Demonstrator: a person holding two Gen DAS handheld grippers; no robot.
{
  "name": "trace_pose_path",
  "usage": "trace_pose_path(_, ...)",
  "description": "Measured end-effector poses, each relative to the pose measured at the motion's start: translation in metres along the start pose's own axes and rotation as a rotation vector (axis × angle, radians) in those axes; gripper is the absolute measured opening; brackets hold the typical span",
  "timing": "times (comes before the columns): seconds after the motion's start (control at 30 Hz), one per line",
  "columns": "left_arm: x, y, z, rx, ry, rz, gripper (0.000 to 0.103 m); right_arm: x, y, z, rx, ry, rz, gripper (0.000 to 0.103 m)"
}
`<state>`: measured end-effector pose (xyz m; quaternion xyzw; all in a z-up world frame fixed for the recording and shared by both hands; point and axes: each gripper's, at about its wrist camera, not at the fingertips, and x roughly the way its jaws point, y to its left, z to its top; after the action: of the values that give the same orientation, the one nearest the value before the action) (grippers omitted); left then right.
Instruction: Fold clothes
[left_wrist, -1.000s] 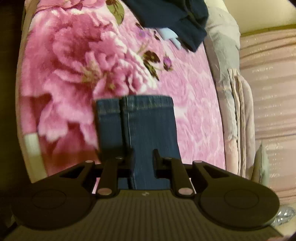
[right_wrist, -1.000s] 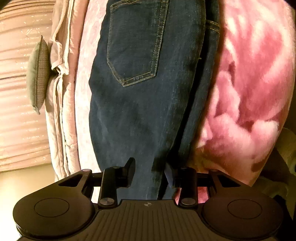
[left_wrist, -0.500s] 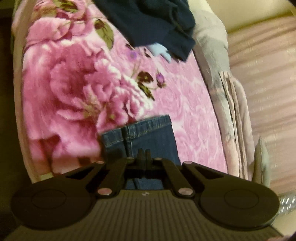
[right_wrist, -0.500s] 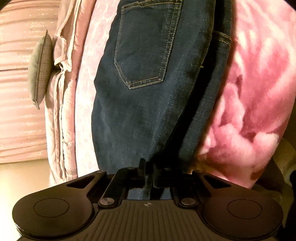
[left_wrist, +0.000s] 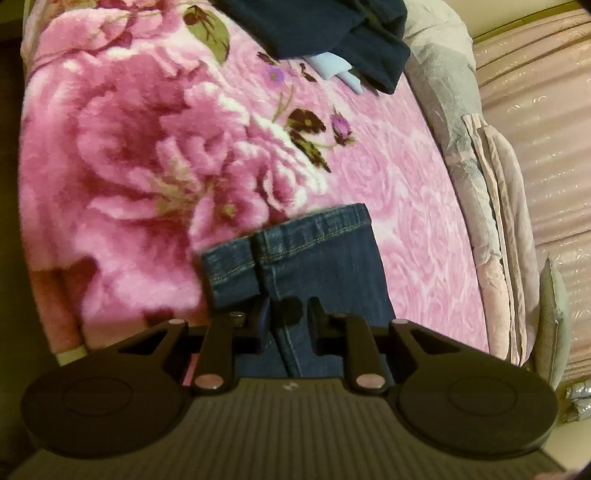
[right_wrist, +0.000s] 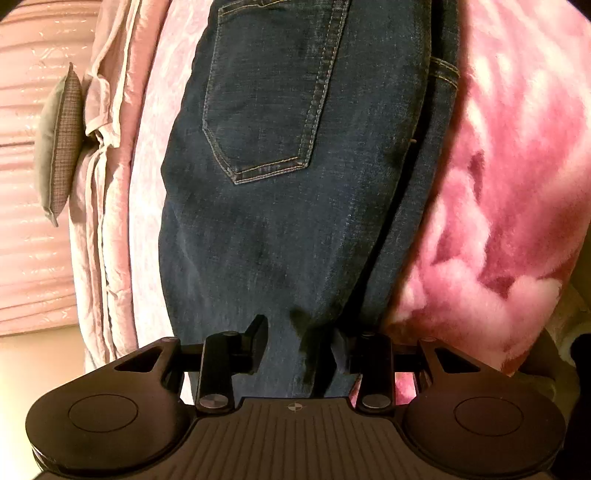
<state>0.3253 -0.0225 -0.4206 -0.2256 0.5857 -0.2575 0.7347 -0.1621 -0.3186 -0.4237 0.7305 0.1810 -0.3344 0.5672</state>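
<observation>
The left gripper (left_wrist: 289, 312) has its jaws parted, with a gap between them; the jeans (left_wrist: 321, 266) lie in that gap, but neither jaw presses the cloth, so it is released. Just ahead of these jaws are the two leg hems (left_wrist: 288, 240), one stacked partly over the other, their stitched edges running across the view.

The right gripper (right_wrist: 295, 332) also has its jaws spread wide and grips nothing. It sits over the upper leg of the jeans (right_wrist: 280, 229), where the denim narrows toward the camera. Farther ahead is a back pocket (right_wrist: 266, 110) with tan stitching, and along the right side a second layer of denim shows beneath the top one, so the jeans lie folded lengthwise, leg on leg.

The jeans rest flat on a pink floral blanket (left_wrist: 147, 147) that covers the bed. At the far end of the blanket, seen from the left wrist, lies a dark navy garment (left_wrist: 332, 33) with a pale blue piece (left_wrist: 332, 68) poking out from under it. Along the bed's edge run a grey quilt (left_wrist: 443, 85) and pinkish folded bedding (left_wrist: 502, 221). A small grey-green cushion (right_wrist: 59, 144) stands against that bedding, with a pink ribbed curtain (right_wrist: 33, 110) behind it.
</observation>
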Motion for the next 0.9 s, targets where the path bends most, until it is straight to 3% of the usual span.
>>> trace_pose_path(0.27, 0.010, 0.005, 0.002, -0.057, -0.029, -0.050, 0.017, -0.001, -0.005, 0.000, 0.017, 0.001, 0.008, 0.040)
trace_pose_path(0.33, 0.010, 0.006, 0.002, -0.058, -0.031, -0.073, 0.007, -0.001, -0.004, 0.000, 0.012, 0.001, 0.011, 0.040)
trace_pose_path(0.37, 0.008, 0.007, 0.002, -0.062, -0.031, -0.089, 0.006, -0.001, -0.003, 0.000, 0.002, -0.001, 0.009, 0.036)
trace_pose_path(0.4, 0.006, 0.008, 0.002, -0.062, -0.032, -0.102, 0.005, -0.003, -0.001, -0.001, -0.019, -0.007, -0.003, 0.025)
trace_pose_path(0.43, 0.002, 0.007, 0.002, -0.052, -0.036, -0.115, 0.004, -0.004, 0.002, -0.002, -0.049, -0.016, -0.028, 0.003)
trace_pose_path(0.67, -0.033, -0.004, 0.003, 0.091, -0.041, -0.145, 0.003, -0.020, 0.014, -0.008, -0.144, -0.022, -0.040, 0.001)
trace_pose_path(0.9, -0.027, 0.005, -0.001, 0.205, -0.020, -0.051, 0.004, -0.015, 0.009, -0.012, -0.194, -0.007, -0.096, 0.001)
